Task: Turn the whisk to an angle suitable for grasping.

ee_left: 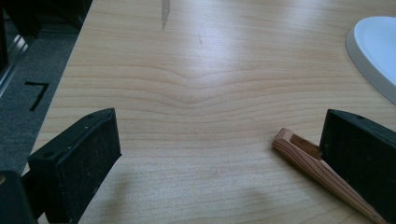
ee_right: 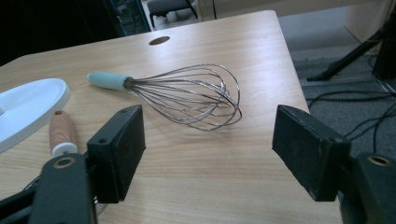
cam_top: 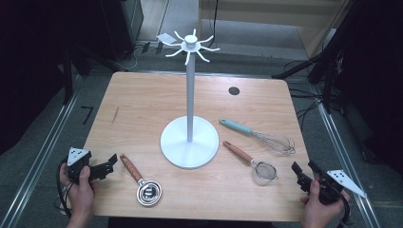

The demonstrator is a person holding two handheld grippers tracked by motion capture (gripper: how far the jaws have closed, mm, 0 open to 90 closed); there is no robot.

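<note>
My left claw (cam_top: 111,164) is wide open and empty, just left of the spoon (cam_top: 140,183). My right claw (cam_top: 302,172) is open and empty near the strainer (cam_top: 253,162). Beyond them the stand (cam_top: 189,141) could tip if I bump it.

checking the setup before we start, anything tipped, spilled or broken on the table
Nothing stands out. The white hook stand is upright, and the whisk, strainer and wooden-handled measuring cup lie flat, apart, on the table.
</note>
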